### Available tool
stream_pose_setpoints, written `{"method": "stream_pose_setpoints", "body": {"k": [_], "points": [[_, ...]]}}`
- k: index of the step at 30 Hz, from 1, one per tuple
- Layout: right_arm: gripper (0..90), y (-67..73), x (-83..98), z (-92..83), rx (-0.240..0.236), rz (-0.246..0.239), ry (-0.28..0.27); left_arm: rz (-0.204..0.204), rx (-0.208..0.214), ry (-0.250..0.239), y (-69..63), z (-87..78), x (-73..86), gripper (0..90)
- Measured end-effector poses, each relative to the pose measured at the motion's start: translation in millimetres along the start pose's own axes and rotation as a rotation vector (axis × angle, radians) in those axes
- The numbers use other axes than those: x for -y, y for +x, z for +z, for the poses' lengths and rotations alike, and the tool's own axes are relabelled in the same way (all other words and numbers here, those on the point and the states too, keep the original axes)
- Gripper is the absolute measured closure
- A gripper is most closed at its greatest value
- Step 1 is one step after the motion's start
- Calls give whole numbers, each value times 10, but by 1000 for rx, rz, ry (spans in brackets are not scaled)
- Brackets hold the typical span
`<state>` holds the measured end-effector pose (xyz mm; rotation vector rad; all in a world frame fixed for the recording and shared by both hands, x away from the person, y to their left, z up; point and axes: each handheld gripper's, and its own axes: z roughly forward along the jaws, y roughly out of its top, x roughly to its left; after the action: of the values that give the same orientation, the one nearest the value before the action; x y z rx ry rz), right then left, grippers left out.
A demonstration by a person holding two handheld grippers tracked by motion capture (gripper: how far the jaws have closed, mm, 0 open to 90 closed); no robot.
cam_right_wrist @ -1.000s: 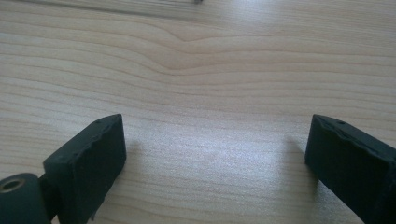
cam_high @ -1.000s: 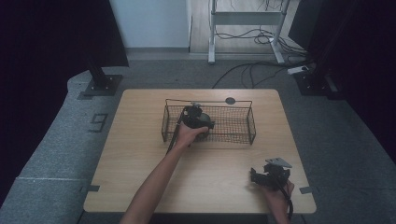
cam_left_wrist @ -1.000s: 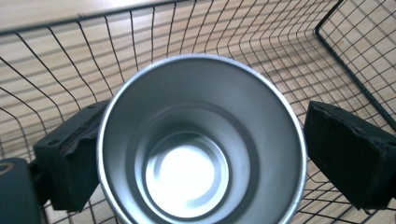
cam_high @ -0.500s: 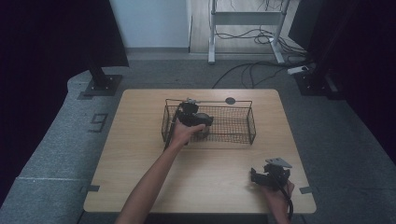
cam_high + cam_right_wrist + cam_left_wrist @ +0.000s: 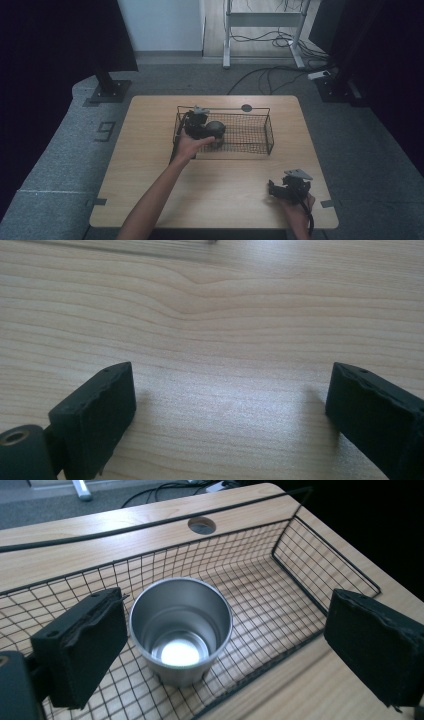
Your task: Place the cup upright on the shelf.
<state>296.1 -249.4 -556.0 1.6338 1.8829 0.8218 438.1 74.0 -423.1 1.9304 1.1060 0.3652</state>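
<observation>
Apparently just delivered: steel cup (image 5: 181,630) upright inside wire basket (image 5: 320,555), left gripper (image 5: 225,650) jaws wide apart around it, right gripper (image 5: 230,425) idle, jaws apart over bare table (image 5: 210,300).

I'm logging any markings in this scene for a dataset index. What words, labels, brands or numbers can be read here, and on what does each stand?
"9": a large dark numeral on the grey floor mat, left of the table.
No text can be read on the metal cup, the wire basket, or either gripper.
</observation>
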Motion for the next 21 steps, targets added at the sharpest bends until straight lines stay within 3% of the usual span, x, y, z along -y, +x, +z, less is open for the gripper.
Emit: {"method": "stream_pose_setpoints", "body": {"k": [8,12,18,21], "points": [[59,0,-1,-2,1,-2,2,23,58,-23,-22,-294,260,62],[59,2,-1,0,2,1,0,34,76,-60,-25,-483,452,102],[59,3,-2,0,2,2,0,30,77,-68,-2,-637,688,100],[60,2,-1,-1,1,0,0,3,65,-68,60,-723,877,101]]}}
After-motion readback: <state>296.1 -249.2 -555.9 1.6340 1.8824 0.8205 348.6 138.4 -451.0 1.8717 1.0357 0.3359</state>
